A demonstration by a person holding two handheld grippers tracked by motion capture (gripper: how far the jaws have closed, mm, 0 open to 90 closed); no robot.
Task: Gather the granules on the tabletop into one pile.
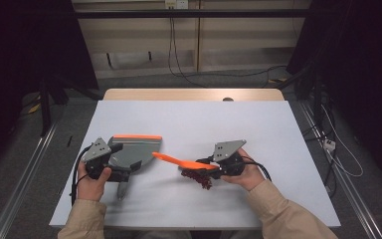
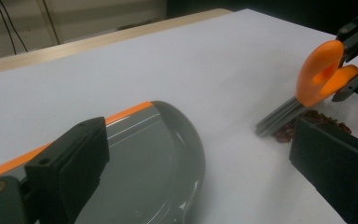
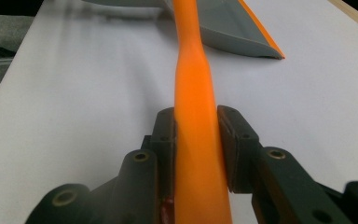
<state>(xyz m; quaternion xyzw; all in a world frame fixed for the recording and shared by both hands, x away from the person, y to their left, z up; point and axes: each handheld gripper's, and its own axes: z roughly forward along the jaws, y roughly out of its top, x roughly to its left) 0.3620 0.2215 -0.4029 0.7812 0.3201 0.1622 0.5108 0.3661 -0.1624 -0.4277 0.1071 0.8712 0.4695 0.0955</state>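
A grey dustpan (image 1: 132, 152) with an orange lip lies flat on the white table, left of centre. My left gripper (image 1: 115, 167) is at its near left side, open. In the left gripper view, one jaw of the left gripper (image 2: 200, 135) stands over the dustpan (image 2: 154, 154) and the other over bare table. My right gripper (image 1: 210, 167) is shut on the orange handle of a small brush (image 1: 179, 161), which points left toward the pan. The grip on the handle (image 3: 193, 93) is plain in the right gripper (image 3: 196, 121) view. The brush's grey bristles (image 2: 279, 116) rest against a small pile of dark red beans (image 1: 201, 178).
The white sheet (image 1: 194, 119) covers most of a wooden table, whose far edge (image 1: 194, 94) shows beyond it. A small dark object (image 1: 227, 99) sits at that far edge. Cables lie on the floor behind and to the right.
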